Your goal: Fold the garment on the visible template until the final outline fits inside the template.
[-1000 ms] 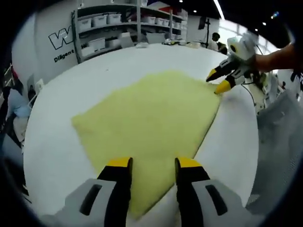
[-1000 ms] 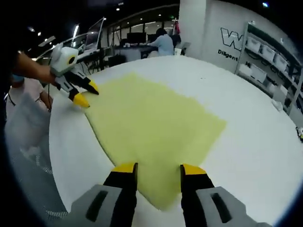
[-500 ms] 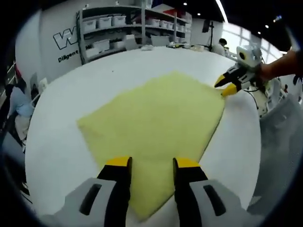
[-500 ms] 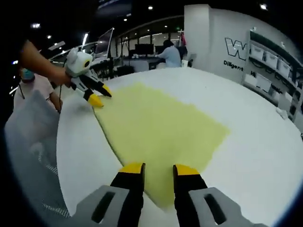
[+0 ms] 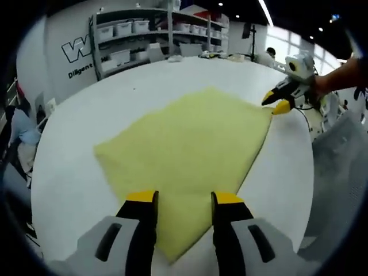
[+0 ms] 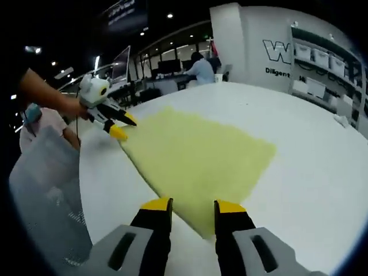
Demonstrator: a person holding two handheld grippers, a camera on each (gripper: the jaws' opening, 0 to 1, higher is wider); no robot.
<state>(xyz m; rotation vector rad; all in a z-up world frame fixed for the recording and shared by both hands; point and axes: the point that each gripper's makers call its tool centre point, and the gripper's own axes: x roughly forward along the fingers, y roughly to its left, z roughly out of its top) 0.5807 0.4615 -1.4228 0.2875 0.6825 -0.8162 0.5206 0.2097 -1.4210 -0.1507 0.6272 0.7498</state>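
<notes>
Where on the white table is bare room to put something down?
The white table is bare between the yellow cloth and the shelves. In the right gripper view, it is also bare beside the cloth. It is crowded at two cloth corners, by the left gripper and the right gripper.

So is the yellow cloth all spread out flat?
Yes, the yellow cloth lies flat on the white table, with no raised folds showing.

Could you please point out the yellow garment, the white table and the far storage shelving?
Flat pale yellow fabric garment (image 5: 190,144): left gripper view, its middle.
Round white table (image 6: 322,172): right gripper view, bare top.
Grey metal storage shelving (image 5: 138,34): left gripper view, middle shelves.
</notes>
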